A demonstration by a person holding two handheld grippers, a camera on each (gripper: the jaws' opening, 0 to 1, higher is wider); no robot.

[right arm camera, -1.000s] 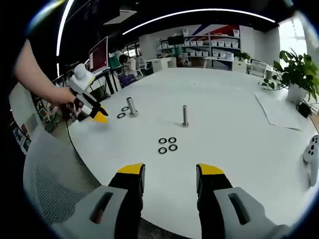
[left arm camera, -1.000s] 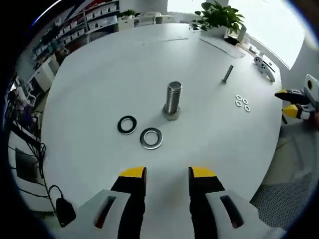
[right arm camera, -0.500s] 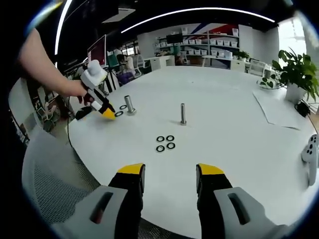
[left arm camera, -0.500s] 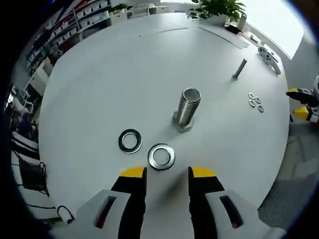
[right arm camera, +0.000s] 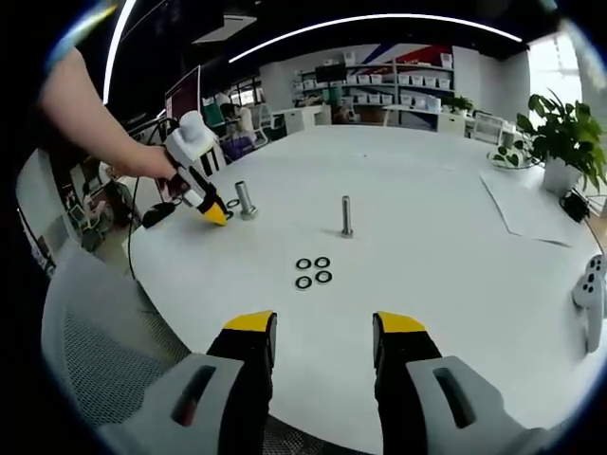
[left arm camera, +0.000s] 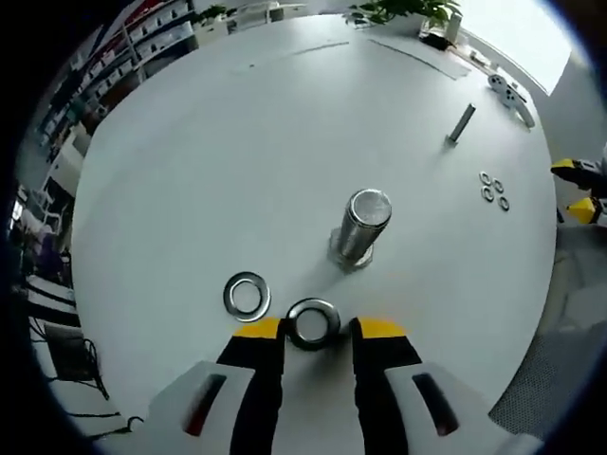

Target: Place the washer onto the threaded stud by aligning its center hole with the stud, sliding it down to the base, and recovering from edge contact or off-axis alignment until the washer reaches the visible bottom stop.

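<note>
Steel washer [left arm camera: 314, 323] lies flat on the white surface [left arm camera: 237, 142], between the yellow tips of the left gripper [left arm camera: 318, 329] in the left gripper view. Jaws stand apart, one on each side of the ring; whether they touch it I cannot tell. Nothing lifted yet. A second washer [left arm camera: 246, 295] lies just beside it, toward the near edge of the surface. Threaded stud [left arm camera: 358, 227] stands upright on its hex base, near the first washer, further in from the edge; its shank looks bare, no washer on it. A thin stud [left arm camera: 461, 123] and a cluster of small washers [left arm camera: 493, 190] sit well apart, toward the far side.

Right gripper view: right gripper [right arm camera: 322, 332] hovers over the near edge, jaws open, holding nothing. Small washers [right arm camera: 313, 274] lie ahead, thin stud [right arm camera: 347, 216] beyond them. Left gripper [right arm camera: 214, 212] is tipped down at the surface beside the threaded stud [right arm camera: 246, 200].

Judgement: early stage. Grasp not confirmed; lifting, centring the hole over the stud and sliding down to the base all remain.
</note>
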